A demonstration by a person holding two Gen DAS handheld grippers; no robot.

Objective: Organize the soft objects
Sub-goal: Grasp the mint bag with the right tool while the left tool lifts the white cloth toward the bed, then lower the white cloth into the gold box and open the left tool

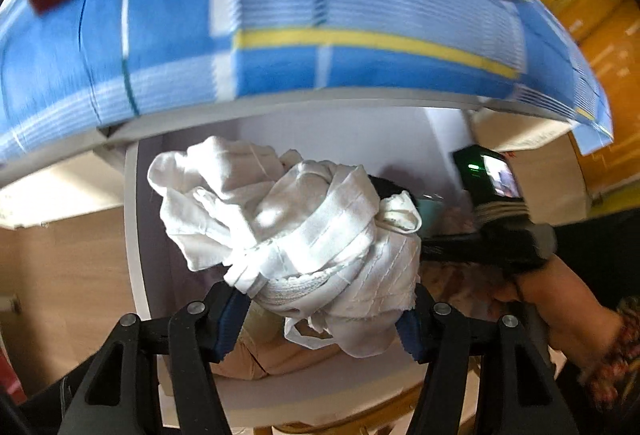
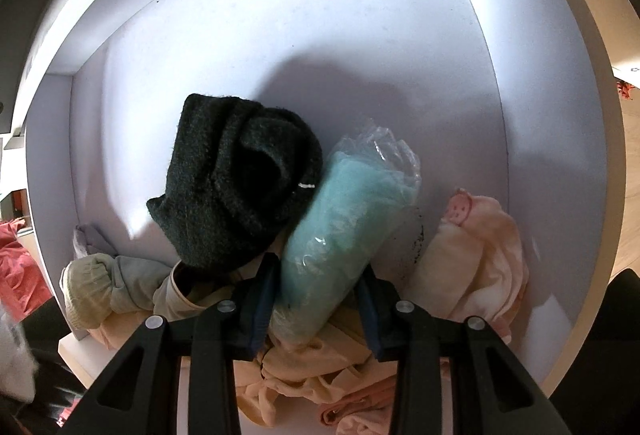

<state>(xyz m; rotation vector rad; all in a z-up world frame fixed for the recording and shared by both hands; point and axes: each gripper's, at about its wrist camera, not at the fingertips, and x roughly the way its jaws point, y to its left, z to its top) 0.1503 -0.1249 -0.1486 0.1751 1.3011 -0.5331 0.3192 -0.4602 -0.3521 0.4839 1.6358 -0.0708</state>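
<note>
One white cloth bundle (image 1: 304,235) clamped in the downward-pointing left gripper (image 1: 324,319); one bagged teal cloth (image 2: 340,227) pinched by the downward-pointing right gripper (image 2: 316,309) beside one black knit hat (image 2: 240,179).

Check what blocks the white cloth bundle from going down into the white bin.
The right gripper and hand reach into the bin beside the white bundle; below lie a black hat and a teal bagged item.

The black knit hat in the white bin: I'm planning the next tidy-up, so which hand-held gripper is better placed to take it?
Neither is free. The right hand-held gripper is nearer, low in the white bin beside the black knit hat, but clamps the bagged teal cloth. The left hand-held gripper holds a white cloth bundle above.
</note>
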